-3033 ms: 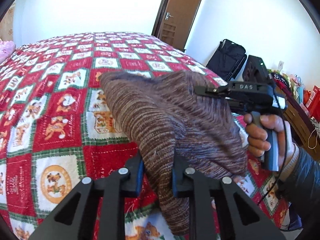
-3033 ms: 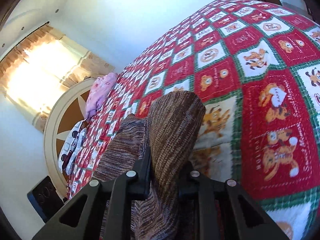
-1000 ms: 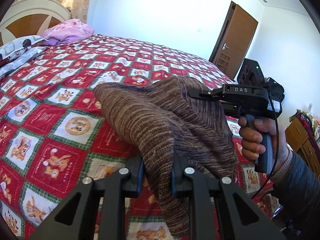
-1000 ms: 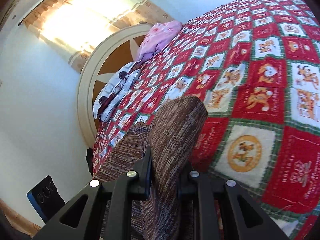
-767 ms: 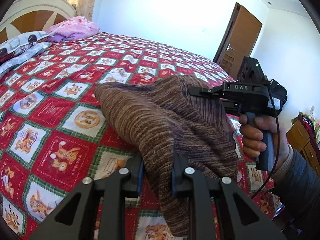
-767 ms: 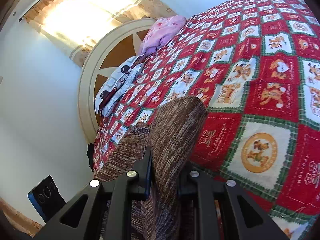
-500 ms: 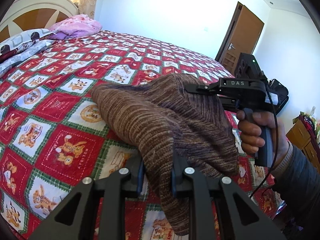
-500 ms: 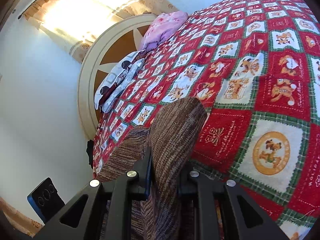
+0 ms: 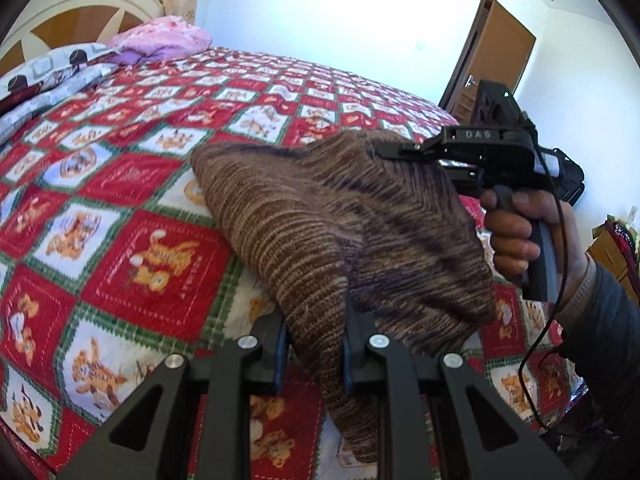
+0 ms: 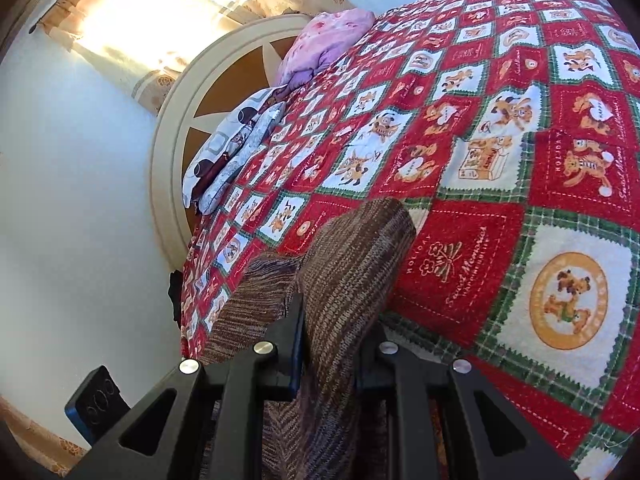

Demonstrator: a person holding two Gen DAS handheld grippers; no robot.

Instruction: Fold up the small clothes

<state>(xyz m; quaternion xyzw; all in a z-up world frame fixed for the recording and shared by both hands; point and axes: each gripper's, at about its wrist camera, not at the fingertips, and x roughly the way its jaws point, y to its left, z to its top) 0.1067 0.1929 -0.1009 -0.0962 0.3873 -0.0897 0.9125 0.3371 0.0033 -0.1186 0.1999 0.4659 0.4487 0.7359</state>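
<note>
Left wrist view shows the left gripper (image 9: 314, 344) pinching a fold of a brown striped knit garment (image 9: 320, 216), its two black fingers (image 9: 280, 344) pressed against the fabric from either side. From the pinch a tail of knit hangs down past the fingers, while the bulk of the garment spreads away from the camera in a humped sheet (its far left corner appears to rest on the bed, though contact cannot be confirmed). The garment lies over the near part of the red and green patchwork bedspread (image 9: 132, 248), close to the bed's near edge.

At the garment's right end, the right gripper (image 9: 394, 152) clamps the upper edge of the knit. A hand (image 9: 520, 236) holds its black grip, with a dark sleeve (image 9: 608, 344) below and a thin black cable (image 9: 560, 280) looping down from the tool.

Right wrist view shows that same gripper (image 10: 332, 340) from behind, closed on a thick bunched fold of the garment (image 10: 352, 276), which stands up between the fingers (image 10: 294, 340) and hides their tips.

Toward the head of the bed lie a pink pillow (image 9: 160, 38) and a grey patterned pillow (image 9: 48, 76) against a cream headboard (image 10: 224, 80). A brown door (image 9: 492, 56) stands beyond the bed's far corner.
</note>
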